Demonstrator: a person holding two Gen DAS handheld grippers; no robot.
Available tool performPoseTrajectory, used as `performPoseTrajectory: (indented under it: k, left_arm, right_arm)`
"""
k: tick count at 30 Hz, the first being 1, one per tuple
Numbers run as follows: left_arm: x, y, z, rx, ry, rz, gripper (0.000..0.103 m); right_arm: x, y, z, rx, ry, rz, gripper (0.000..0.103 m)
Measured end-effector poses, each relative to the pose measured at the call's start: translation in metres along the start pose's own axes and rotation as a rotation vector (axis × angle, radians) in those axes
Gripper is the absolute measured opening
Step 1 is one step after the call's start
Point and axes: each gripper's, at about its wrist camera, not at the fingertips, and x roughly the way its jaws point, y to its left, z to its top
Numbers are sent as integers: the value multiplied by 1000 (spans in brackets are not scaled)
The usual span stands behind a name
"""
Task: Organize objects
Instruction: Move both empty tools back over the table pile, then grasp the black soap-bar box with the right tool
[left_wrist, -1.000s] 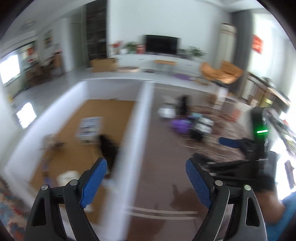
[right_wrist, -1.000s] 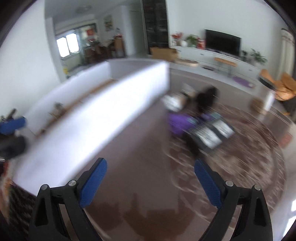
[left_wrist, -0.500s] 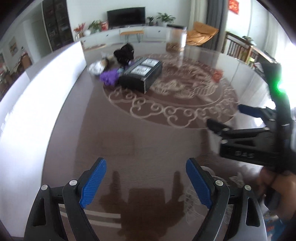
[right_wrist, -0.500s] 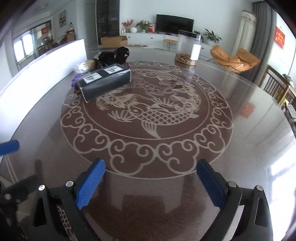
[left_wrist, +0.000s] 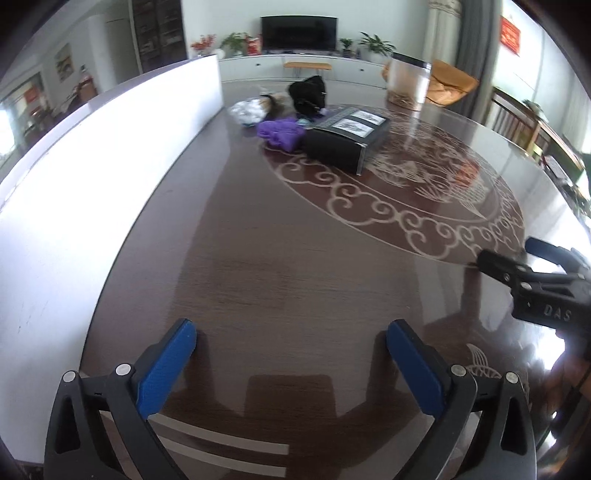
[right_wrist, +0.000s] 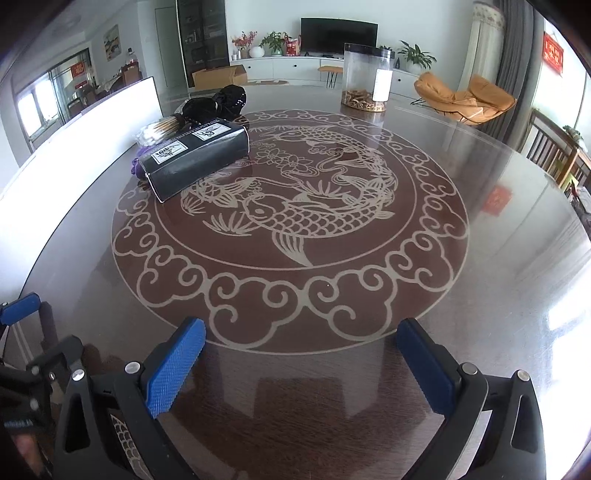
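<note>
While tilted down over the table (right_wrist: 480, 206), the left gripper (left_wrist: 291, 336) and right gripper (right_wrist: 301, 334) are opening, both empty.

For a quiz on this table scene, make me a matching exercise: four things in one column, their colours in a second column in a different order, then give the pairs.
Things:
1. long box
2. crumpled cloth
3. tall jar
4. chair beyond the table

Colours:
A. orange
B. clear, with a dark lid
C. purple
D. dark grey, with white labels

Pairs: 1-D, 2-C, 3-B, 4-A
</note>
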Motion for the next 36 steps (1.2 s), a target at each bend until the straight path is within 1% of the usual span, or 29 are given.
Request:
performPoseTrajectory:
  k: [3,7,13,16,19,21,22,23,25,28,30,32,34,36]
  left_arm:
    - [1,0,1,-4,22,6,103]
    - [-1,4,-4,-5,-6,8,103]
    - [0,20,-3,-67,-7,48,103]
    - [-1,23,-5,-75,-9,54,103]
    - [-1,24,-4,-78,-16,56,103]
    - [-2,23,-5,-82,-21,61,103]
    - [-1,23,-4,-83,-22,61,103]
    - [-1,24,-4,-83,-23,60,103]
    - [-1,23,-4,-84,-25,61,103]
    - [0,24,-3,-84,-26,61,103]
    - [0,24,-2,-85,-28,61,103]
    - [0,24,-2,-85,-28,62,103]
    - [0,24,-2,-85,-28,62,103]
    - [0,24,-2,-85,-28,62,103]
  right_arm:
    - [0,0,0,0,0,0,103]
    - [0,0,0,1,1,-1,103]
    - [-1,0,0,1,1,-1,103]
    - [-1,0,1,-4,4,5,103]
    - [4,3,8,-24,26,23,103]
    - [11,12,21,-74,63,71,103]
    - [16,17,33,-98,87,135,103]
    - [20,20,44,-92,108,189,103]
    - [29,24,72,-27,128,250,103]
    - [39,37,112,44,118,285,103]
    - [52,51,139,75,121,267,103]
    - [67,65,158,97,136,239,103]
    - [80,75,166,105,163,208,103]
    - [93,85,167,95,195,160,103]
